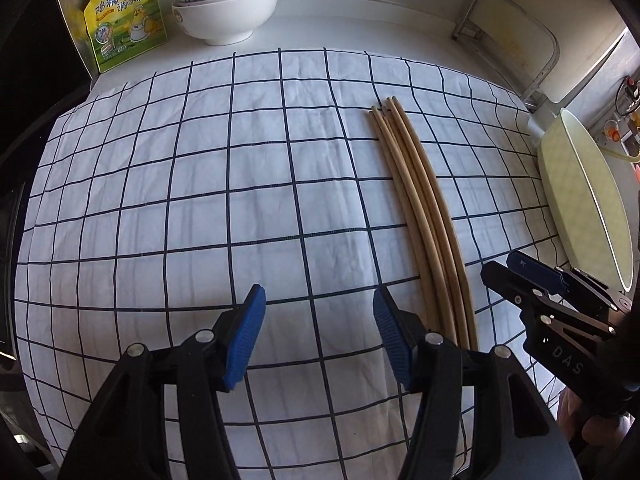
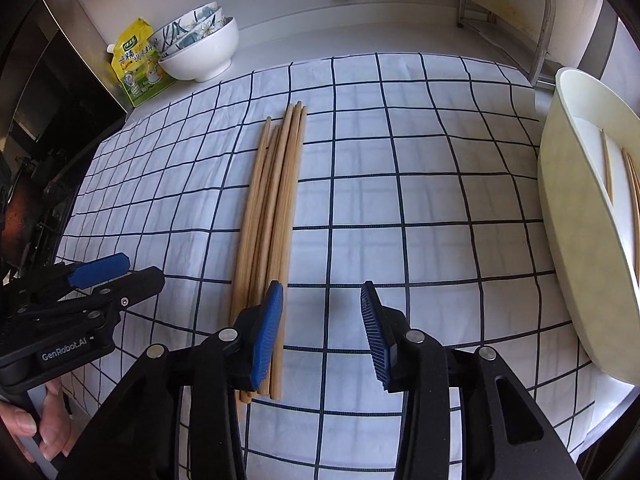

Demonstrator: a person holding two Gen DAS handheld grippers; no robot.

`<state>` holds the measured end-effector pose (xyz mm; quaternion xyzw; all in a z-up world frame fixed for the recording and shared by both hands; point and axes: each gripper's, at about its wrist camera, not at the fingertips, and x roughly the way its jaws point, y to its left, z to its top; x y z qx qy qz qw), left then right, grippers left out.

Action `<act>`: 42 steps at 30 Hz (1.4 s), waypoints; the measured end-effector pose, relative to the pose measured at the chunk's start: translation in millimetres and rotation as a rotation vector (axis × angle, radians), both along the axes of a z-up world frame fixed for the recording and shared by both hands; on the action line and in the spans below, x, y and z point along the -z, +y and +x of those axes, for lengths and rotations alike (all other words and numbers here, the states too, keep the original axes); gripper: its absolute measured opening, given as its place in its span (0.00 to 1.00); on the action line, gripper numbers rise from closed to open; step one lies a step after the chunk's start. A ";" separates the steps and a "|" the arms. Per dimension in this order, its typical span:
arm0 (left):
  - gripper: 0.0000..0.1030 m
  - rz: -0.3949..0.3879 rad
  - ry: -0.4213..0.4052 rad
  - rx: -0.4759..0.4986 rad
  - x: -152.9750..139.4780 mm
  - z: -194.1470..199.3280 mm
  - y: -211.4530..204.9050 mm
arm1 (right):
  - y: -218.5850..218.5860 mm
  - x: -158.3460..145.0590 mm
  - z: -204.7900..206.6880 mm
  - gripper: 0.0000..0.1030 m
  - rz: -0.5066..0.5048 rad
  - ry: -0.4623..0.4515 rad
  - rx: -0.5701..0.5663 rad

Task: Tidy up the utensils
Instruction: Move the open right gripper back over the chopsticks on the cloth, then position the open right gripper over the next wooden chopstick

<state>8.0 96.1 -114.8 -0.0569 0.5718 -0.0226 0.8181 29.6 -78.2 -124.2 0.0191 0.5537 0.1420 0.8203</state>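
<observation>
Left wrist: black left gripper with blue ribbed pads (image 1: 319,320) hangs about half open and empty over the white grid-check cloth (image 1: 180,208), bundle of tan wooden chopsticks (image 1: 416,200) just beside its right pad, untouched. Right wrist: black right gripper with blue pads (image 2: 322,322) gapes partway, nothing clamped, left pad over the bundle's near ends, while the pale-green oval tray (image 2: 568,216) at right already holds a few sticks. Looks like mid-sort, between picks; next move probably needs the right jaws shifted left to straddle one or two sticks, then closed.
</observation>
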 end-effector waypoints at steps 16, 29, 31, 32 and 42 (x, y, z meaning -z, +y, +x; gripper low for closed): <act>0.54 0.002 0.012 -0.017 6.5 -6.2 2.9 | 23.5 8.5 4.5 0.38 -0.071 -0.023 -0.039; 0.54 0.006 0.011 -0.018 6.0 -1.3 0.2 | 32.7 8.9 3.1 0.38 -0.065 -0.023 -0.076; 0.54 0.007 0.011 -0.015 6.7 1.0 -0.8 | 33.9 8.8 3.1 0.38 -0.074 -0.030 -0.076; 0.54 0.006 0.011 -0.012 6.9 1.7 -1.0 | 33.4 9.1 3.3 0.38 -0.080 -0.031 -0.074; 0.57 -0.008 -0.012 0.019 8.1 12.6 -19.1 | 7.4 7.6 7.4 0.38 -0.096 -0.051 -0.017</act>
